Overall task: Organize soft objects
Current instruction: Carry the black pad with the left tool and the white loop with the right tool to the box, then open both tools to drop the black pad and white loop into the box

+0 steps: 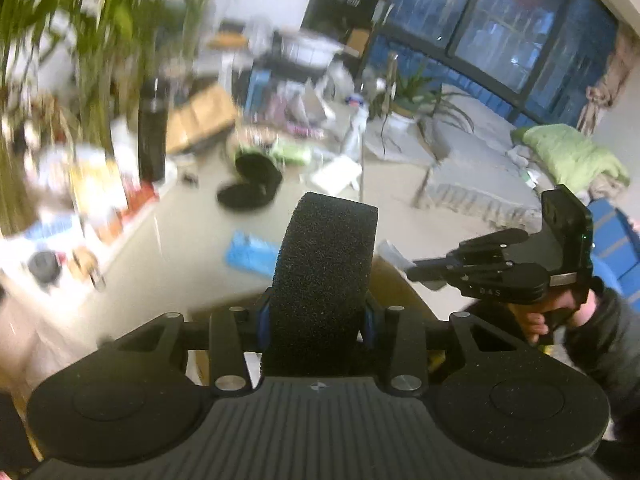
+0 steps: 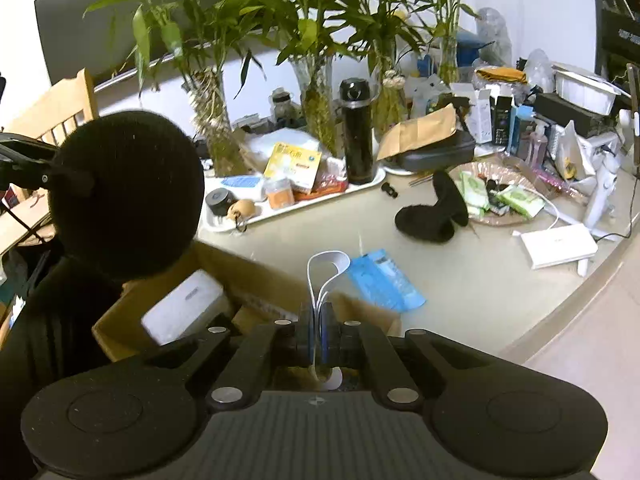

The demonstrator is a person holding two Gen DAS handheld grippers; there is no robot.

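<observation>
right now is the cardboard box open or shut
Open: the cardboard box has its flaps up, and a white packet shows inside it.

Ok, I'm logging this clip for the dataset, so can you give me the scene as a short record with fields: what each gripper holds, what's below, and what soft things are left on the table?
left gripper: shut on a black foam disc, held edge-on
right gripper: shut on a thin white strap, looped above the fingers
below the grippers: open cardboard box with a white packet inside
left on table: black foam piece, blue pouch
table: cluttered, with plants and a tray along the back
</observation>
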